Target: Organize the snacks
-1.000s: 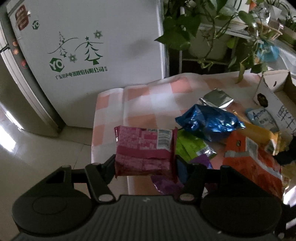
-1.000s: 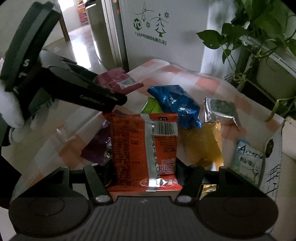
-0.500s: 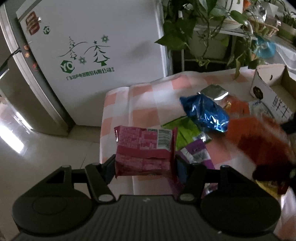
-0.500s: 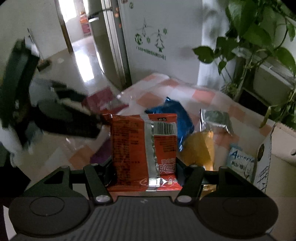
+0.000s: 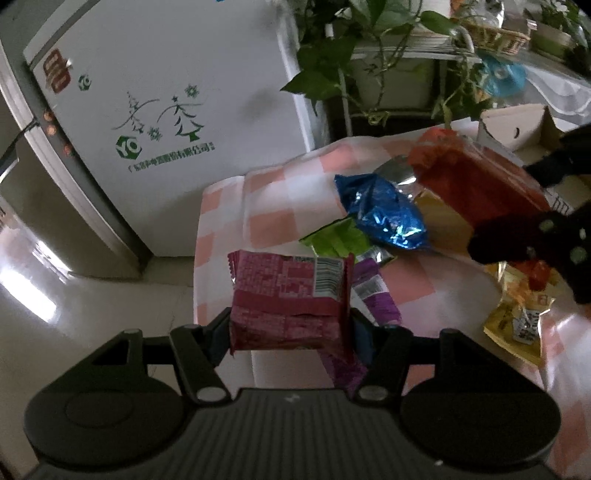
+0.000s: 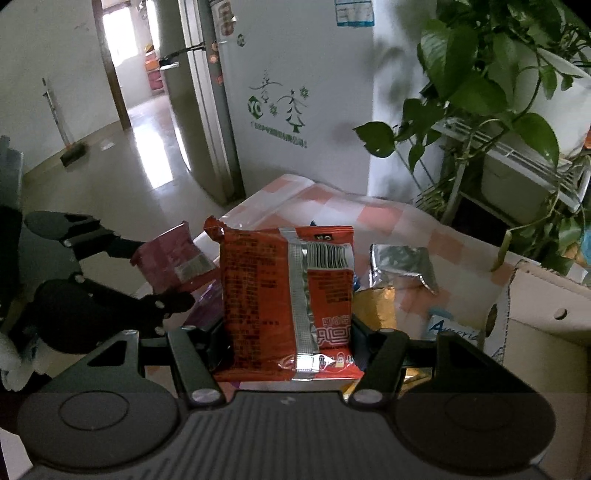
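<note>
Left hand-held gripper (image 5: 290,328) pinches a pink snack pack (image 5: 288,295) over the desk (image 5: 273,206) edge. On my right hand-held gripper (image 6: 291,347) the pads clamp an orange snack pack (image 6: 288,295), lifted above the blue bag (image 5: 384,214), green packet (image 5: 334,240) and silver pouch (image 6: 400,264). I see a cardboard box (image 6: 546,325) at the right.

Dim room with a fridge, houseplants and a checked table

A white refrigerator (image 6: 295,92) bearing green tree decals stands behind a table (image 5: 280,206) covered in a pink-and-white checked cloth. Left of it, an open doorway (image 6: 129,62) lets daylight in, leaving bright glare on the glossy pale floor (image 6: 122,177). A broom (image 6: 64,125) leans on the white wall (image 6: 44,66). At right, leafy green plants (image 6: 476,77) trail over a white rack (image 6: 517,166), and a wicker basket (image 5: 495,33) sits on a shelf.
</note>
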The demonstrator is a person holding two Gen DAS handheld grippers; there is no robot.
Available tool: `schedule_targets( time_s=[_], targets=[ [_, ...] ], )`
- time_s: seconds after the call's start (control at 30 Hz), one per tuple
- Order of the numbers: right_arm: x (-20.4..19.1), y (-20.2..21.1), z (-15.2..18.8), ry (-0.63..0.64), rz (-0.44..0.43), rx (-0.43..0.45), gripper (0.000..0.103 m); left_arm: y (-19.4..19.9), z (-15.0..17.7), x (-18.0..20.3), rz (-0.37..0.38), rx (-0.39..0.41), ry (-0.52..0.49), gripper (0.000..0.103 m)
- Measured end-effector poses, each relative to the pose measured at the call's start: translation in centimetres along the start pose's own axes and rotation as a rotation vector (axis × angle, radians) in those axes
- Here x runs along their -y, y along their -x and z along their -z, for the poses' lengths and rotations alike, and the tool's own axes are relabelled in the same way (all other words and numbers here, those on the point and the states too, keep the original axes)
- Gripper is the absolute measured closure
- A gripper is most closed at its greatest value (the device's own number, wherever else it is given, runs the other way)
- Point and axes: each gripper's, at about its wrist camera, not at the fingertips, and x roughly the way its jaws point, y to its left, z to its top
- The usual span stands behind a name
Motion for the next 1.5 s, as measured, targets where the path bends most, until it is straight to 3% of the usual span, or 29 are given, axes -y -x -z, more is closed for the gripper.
schedule_targets(
  time_s=[0.47,1.1,1.5],
  targets=[
    [2.3,1.5,0.0,-0.048,0.07,0.026,0.033,1.8,-2.3,3.7,0.056,0.087,-0.066,0.04],
    [7.8,6.3,0.7,-0.189,0.188,0.11,0.033,2.6,-5.2,9.2,0.232,0.184,-0.039,0.039],
    [11.3,8.4,2.3,-0.247,0.326,0.078,0.033,3.1,-6.2,14.6,0.341,0.206,-0.096,0.039]
  ],
)
